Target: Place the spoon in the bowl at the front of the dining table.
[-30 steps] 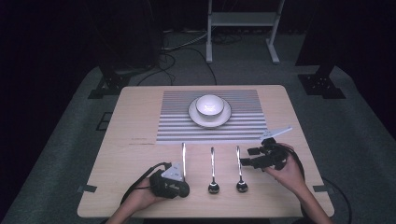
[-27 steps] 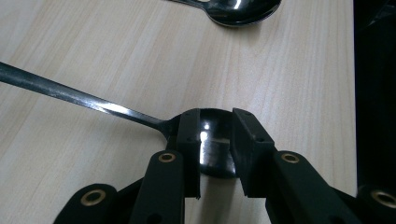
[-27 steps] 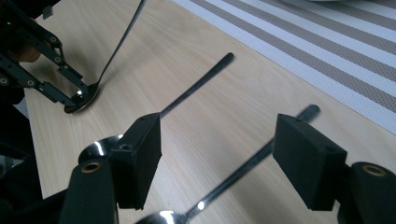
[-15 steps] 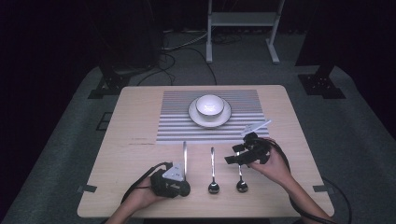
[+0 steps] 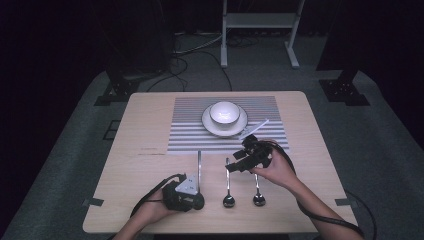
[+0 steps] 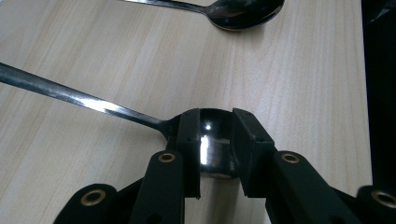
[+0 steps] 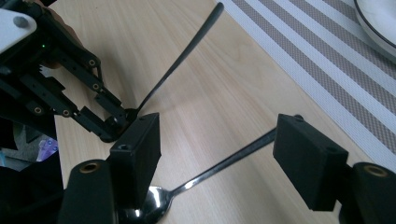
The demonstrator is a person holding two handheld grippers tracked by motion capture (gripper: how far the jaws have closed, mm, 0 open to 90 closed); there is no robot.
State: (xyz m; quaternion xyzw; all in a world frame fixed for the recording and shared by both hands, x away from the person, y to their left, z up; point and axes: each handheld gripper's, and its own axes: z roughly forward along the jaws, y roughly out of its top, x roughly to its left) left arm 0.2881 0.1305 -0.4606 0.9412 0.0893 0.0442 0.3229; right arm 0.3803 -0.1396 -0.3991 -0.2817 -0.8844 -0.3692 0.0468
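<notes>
Three metal spoons lie side by side near the table's front edge. My left gripper (image 5: 197, 200) (image 6: 215, 122) is shut on the bowl of the left spoon (image 5: 199, 165) (image 6: 74, 95), its pads on either side of the bowl. My right gripper (image 5: 239, 161) (image 7: 219, 140) hovers open above the handle of the middle spoon (image 5: 227, 184) (image 7: 219, 168), not touching it. The right spoon (image 5: 258, 192) lies just beside it. In the right gripper view the left gripper (image 7: 70, 93) shows at the left, with its spoon's handle (image 7: 187, 46) pointing away.
A white bowl (image 5: 224, 112) sits on a plate (image 5: 209, 124) on a striped placemat (image 5: 185, 135) at the table's middle back. The placemat's edge (image 7: 327, 60) and the plate rim (image 7: 378, 23) lie just beyond the right gripper. The table's edge (image 6: 366, 93) is close by the left gripper.
My right gripper has moved left and slightly up, from over the right spoon's handle to over the middle spoon's handle. The left gripper has stayed put on its spoon.
</notes>
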